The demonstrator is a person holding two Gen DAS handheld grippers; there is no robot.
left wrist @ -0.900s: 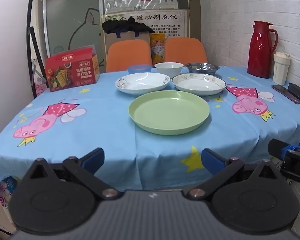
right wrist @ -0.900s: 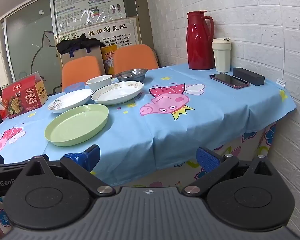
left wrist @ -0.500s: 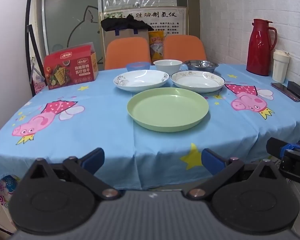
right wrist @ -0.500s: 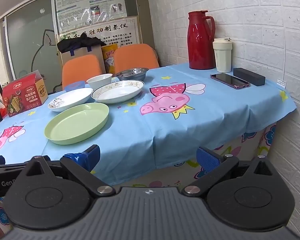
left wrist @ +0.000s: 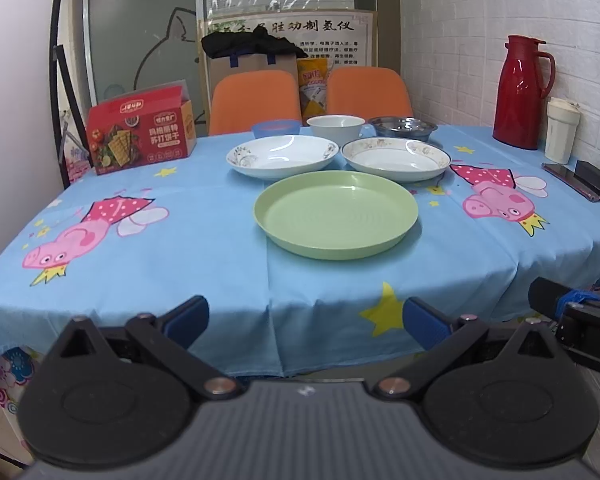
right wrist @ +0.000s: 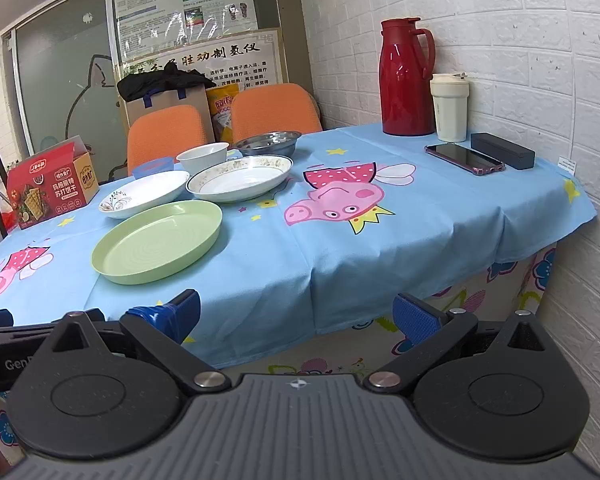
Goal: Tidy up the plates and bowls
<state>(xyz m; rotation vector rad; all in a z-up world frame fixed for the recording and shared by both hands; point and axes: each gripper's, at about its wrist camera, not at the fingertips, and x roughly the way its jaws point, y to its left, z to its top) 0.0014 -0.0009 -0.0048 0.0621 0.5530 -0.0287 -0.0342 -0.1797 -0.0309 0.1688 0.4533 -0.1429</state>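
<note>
Dishes, six, all on the table point(left wrist: 204, 248), none stacked.
- Green plate point(left wrist: 335, 214): nearest the front edge, empty.
- Floral white plate point(left wrist: 282, 156): behind it, to the left.
- Gold-rimmed white plate point(left wrist: 396, 158): behind it, to the right; the two white rims sit just beside each other.
- Back row: blue bowl point(left wrist: 276, 128), white bowl point(left wrist: 336, 125), steel bowl point(left wrist: 403, 126).

Step in hand: judged the opening one, nothing lifted or nested. The next move likely calls for a reach over the table's front edge to a rim, with the tongs closing on it, a white plate set into the green one being a plausible start.

Left tongs point(left wrist: 305, 319): spread apart, empty, held low before the front edge, aimed at the green plate.
Right tongs point(right wrist: 296, 312): spread apart, empty, off the right front corner, plates to their left.
</note>
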